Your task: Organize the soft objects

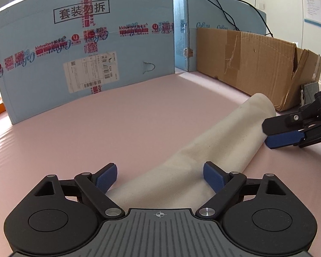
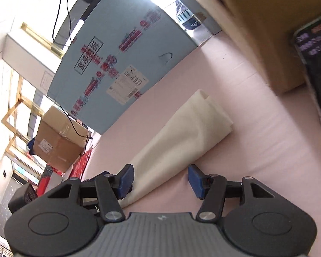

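Here, cream cloth roll [image 1: 214,145] on pink mat [image 1: 117,117]

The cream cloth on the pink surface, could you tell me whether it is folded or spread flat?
Folded: the cream cloth lies as a long narrow bundle, with layered edges showing at its far end in the right wrist view.

cloth [image 1: 205,150]: near end hidden under left gripper body | brown box [image 2: 256,27]: blurred, cut by top edge in right view | dark panel [image 2: 314,68]: print illegible, cut at right edge
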